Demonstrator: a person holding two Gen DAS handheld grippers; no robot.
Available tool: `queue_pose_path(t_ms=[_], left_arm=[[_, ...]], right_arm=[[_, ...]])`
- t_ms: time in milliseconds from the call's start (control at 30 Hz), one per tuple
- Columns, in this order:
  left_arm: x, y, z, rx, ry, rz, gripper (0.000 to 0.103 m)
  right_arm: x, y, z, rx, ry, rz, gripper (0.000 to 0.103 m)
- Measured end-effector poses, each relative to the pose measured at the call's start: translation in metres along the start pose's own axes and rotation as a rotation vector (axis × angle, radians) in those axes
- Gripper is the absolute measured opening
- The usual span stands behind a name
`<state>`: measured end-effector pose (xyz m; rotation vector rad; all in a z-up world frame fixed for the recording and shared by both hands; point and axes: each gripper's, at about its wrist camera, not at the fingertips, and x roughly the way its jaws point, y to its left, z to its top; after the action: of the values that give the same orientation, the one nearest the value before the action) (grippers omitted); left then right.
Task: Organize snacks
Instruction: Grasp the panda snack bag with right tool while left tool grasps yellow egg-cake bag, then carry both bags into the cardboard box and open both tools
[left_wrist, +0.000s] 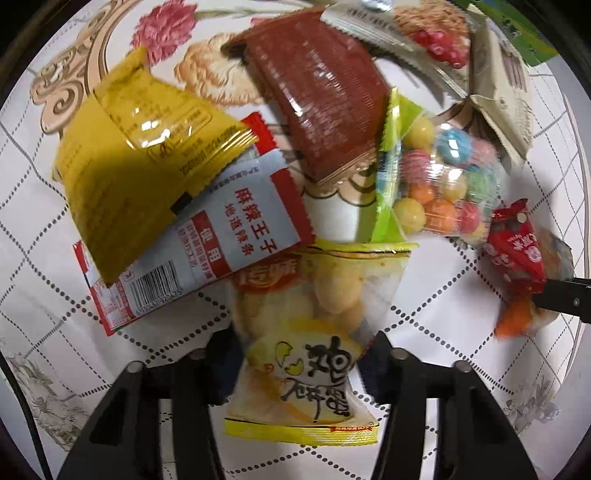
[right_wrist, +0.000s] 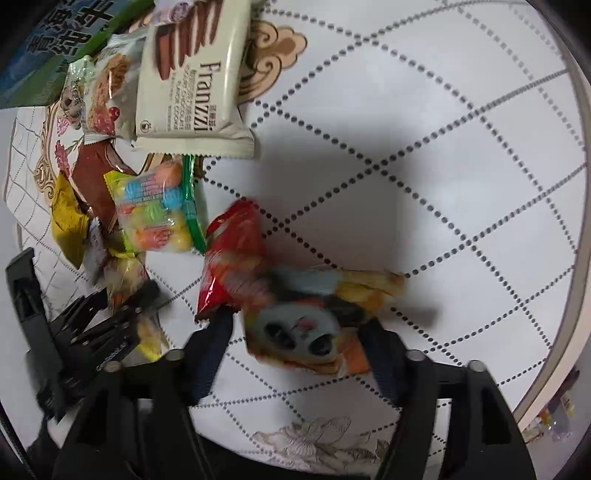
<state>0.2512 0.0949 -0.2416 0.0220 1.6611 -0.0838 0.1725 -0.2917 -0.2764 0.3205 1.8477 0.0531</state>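
Left gripper (left_wrist: 301, 354): pads clamped on both sides of a yellow quail-egg packet (left_wrist: 306, 343), pointing down at the patterned tablecloth (left_wrist: 424, 295). Right gripper (right_wrist: 295, 332): jaws apart around a blurred panda-print snack (right_wrist: 299, 328); contact cannot be told. Beyond the left gripper, a heap: red-and-white spicy-strip sachet (left_wrist: 221, 229), yellow pouch (left_wrist: 140, 158) overlapping it, brown wrapper (left_wrist: 317, 96), bag of coloured candy balls (left_wrist: 439, 184). Far side: cream Franzzi cookie pack (right_wrist: 195, 81). Red packet (right_wrist: 232, 258) just beyond the right gripper.
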Motion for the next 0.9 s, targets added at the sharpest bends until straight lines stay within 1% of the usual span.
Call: queue_pose_path(t_ms=[100, 167, 200, 233, 300, 333, 400, 500, 600, 667, 767, 833, 900], left_arm=[[-0.004, -0.005, -0.006, 0.005, -0.014, 0.006, 0.046], [-0.004, -0.007, -0.010, 0.004, -0.011, 0.012, 0.045], [-0.007, -0.006, -0.008, 0.004, -0.008, 0.008, 0.045], [-0.009, -0.008, -0.012, 0.005, -0.009, 0.004, 0.045], [-0.018, -0.011, -0.019, 0.009, -0.021, -0.004, 0.045], [-0.029, -0.009, -0.025, 0.010, -0.029, -0.010, 0.045], [-0.043, -0.010, -0.025, 0.012, -0.046, -0.023, 0.044], [-0.069, -0.014, -0.031, 0.027, -0.078, -0.044, 0.044], [-0.102, -0.023, -0.038, 0.058, -0.134, -0.061, 0.044], [-0.130, -0.031, -0.037, 0.072, -0.176, -0.096, 0.044], [-0.163, -0.036, -0.025, 0.085, -0.234, -0.140, 0.044], [-0.193, -0.043, -0.006, 0.091, -0.284, -0.165, 0.044], [-0.215, -0.045, 0.014, 0.088, -0.324, -0.181, 0.044]], right_arm=[[-0.003, 0.010, -0.010, -0.031, -0.042, -0.048, 0.078], [0.007, 0.017, -0.014, -0.029, -0.047, -0.100, 0.078], [0.011, 0.017, -0.015, -0.017, -0.045, -0.115, 0.077], [0.016, 0.014, -0.015, 0.010, -0.049, -0.121, 0.061], [0.017, 0.003, -0.021, 0.050, -0.074, -0.095, 0.057], [0.014, 0.000, -0.025, 0.064, -0.093, -0.082, 0.053], [0.005, -0.004, -0.035, 0.066, -0.119, -0.074, 0.052], [-0.014, -0.005, -0.052, 0.057, -0.158, -0.040, 0.052], [-0.038, 0.001, -0.066, 0.040, -0.203, 0.007, 0.052], [-0.057, 0.002, -0.070, 0.031, -0.233, 0.046, 0.052], [-0.089, 0.003, -0.068, 0.008, -0.285, 0.088, 0.052], [-0.119, 0.009, -0.062, -0.013, -0.330, 0.115, 0.052], [-0.148, 0.015, -0.049, -0.025, -0.383, 0.140, 0.052]])
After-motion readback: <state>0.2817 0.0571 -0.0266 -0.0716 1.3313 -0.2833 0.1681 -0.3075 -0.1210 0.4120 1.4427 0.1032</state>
